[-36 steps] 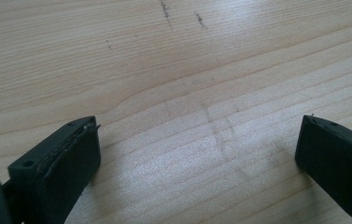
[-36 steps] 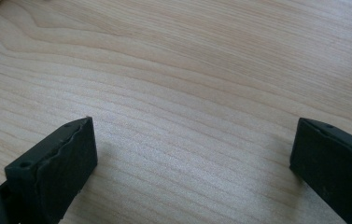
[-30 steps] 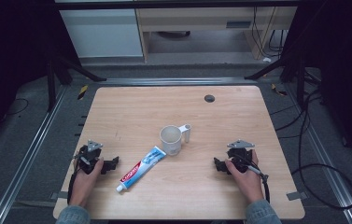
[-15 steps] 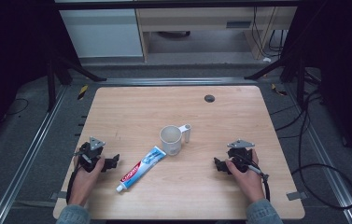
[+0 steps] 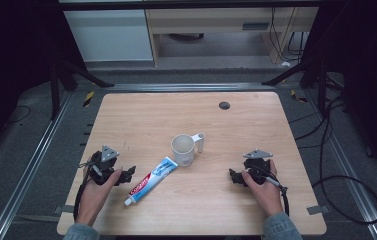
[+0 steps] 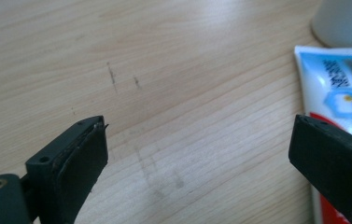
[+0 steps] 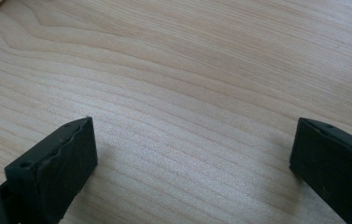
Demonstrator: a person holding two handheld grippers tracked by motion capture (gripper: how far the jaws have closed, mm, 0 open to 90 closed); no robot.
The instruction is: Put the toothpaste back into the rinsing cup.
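Observation:
A white mug (image 5: 183, 148) with its handle to the right stands upright near the middle of the wooden table (image 5: 141, 120). Beside it, to the front left, a toothpaste tube (image 5: 151, 180) lies diagonally, cap end toward the front. My left gripper (image 5: 127, 174) rests on the table just left of the tube, open, its jaws wide apart over bare wood (image 6: 187, 154); the tube (image 6: 337, 93) lies beside its right jaw. My right gripper (image 5: 232, 176) sits on the table right of the mug, open, with bare wood (image 7: 192, 140) between its jaws.
A small dark round disc (image 5: 224, 105) sits in the tabletop at the back right. Metal rails (image 5: 31, 165) and cables (image 5: 346, 195) run beside the table. Shelving (image 5: 201, 25) stands behind the far edge.

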